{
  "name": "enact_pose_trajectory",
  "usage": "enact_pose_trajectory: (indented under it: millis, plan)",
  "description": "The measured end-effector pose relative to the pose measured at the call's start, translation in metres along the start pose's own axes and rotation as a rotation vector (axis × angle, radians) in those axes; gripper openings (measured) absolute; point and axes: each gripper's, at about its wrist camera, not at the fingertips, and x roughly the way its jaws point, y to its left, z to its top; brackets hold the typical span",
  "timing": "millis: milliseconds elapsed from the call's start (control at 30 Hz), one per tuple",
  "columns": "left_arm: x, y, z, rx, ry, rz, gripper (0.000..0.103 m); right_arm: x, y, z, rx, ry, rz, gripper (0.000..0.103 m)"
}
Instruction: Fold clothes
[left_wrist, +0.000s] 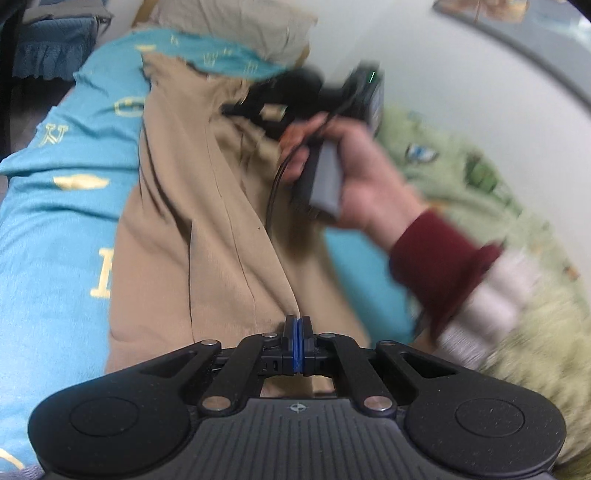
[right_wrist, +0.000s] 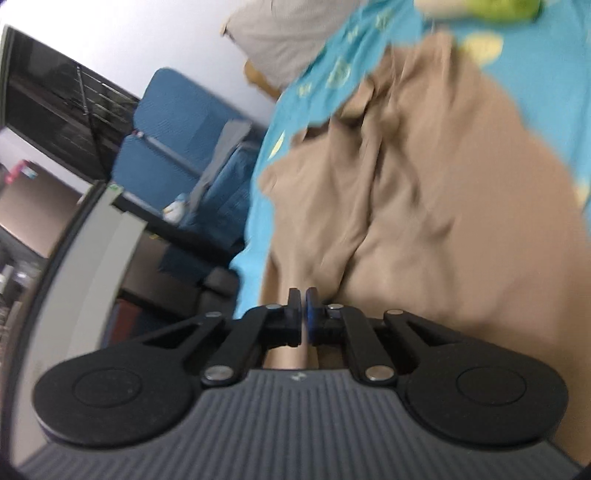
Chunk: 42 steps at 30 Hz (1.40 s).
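A tan garment (left_wrist: 207, 229) lies lengthwise and creased on a teal bedsheet (left_wrist: 55, 229). My left gripper (left_wrist: 297, 325) is at the garment's near end, shut on a raised fold of the tan cloth. A hand (left_wrist: 354, 173) in a dark red sleeve holds my right gripper (left_wrist: 255, 109) over the garment's far end, blurred. In the right wrist view the right gripper (right_wrist: 303, 301) has its fingers almost together with the tan garment (right_wrist: 424, 221) bunched right at their tips. The teal bedsheet (right_wrist: 258, 206) shows beside it.
A beige pillow (left_wrist: 240, 26) lies at the head of the bed. A green patterned blanket (left_wrist: 461, 177) is heaped on the right by a white wall. Left of the bed stand a blue padded chair (right_wrist: 177, 122) and a dark screen (right_wrist: 55, 103).
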Motion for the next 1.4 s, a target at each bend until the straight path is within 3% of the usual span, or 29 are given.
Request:
enact_pose_trajectory:
  millis: [133, 400, 567, 600, 700, 733, 933, 1200, 1367, 1400]
  plan:
    - [0.009, 0.002, -0.002, 0.005, 0.048, 0.045, 0.001, -0.007, -0.005, 0.005, -0.002, -0.008, -0.06, 0.005]
    - [0.004, 0.003, -0.001, 0.001, 0.016, 0.015, 0.001, -0.029, 0.002, 0.005, -0.016, 0.018, -0.072, 0.008]
    - [-0.015, 0.005, -0.002, -0.042, -0.084, -0.004, 0.0, -0.039, 0.003, 0.004, -0.01, 0.043, -0.065, 0.011]
    - [-0.019, 0.005, -0.002, -0.05, -0.104, -0.008, 0.0, -0.038, 0.0, 0.001, 0.006, 0.058, -0.05, 0.017]
    - [-0.027, 0.002, -0.003, -0.053, -0.141, 0.002, 0.0, -0.036, -0.009, -0.006, 0.054, 0.102, -0.006, 0.06]
    - [-0.027, 0.0, -0.003, -0.043, -0.14, 0.01, 0.0, -0.035, -0.012, -0.008, 0.069, 0.106, 0.01, 0.062]
    - [-0.018, -0.004, -0.001, -0.032, -0.093, 0.034, 0.0, -0.014, -0.025, -0.009, 0.166, 0.083, 0.139, 0.061]
    - [-0.013, 0.021, 0.008, -0.149, -0.114, -0.074, 0.003, 0.033, -0.034, 0.006, 0.178, 0.076, 0.111, 0.058]
    - [-0.007, 0.03, 0.012, -0.194, -0.1, -0.096, 0.003, 0.061, -0.034, 0.011, 0.148, 0.08, 0.094, 0.037]
    - [-0.005, 0.031, 0.013, -0.201, -0.095, -0.098, 0.003, 0.065, -0.033, 0.012, 0.129, 0.08, 0.077, 0.028]
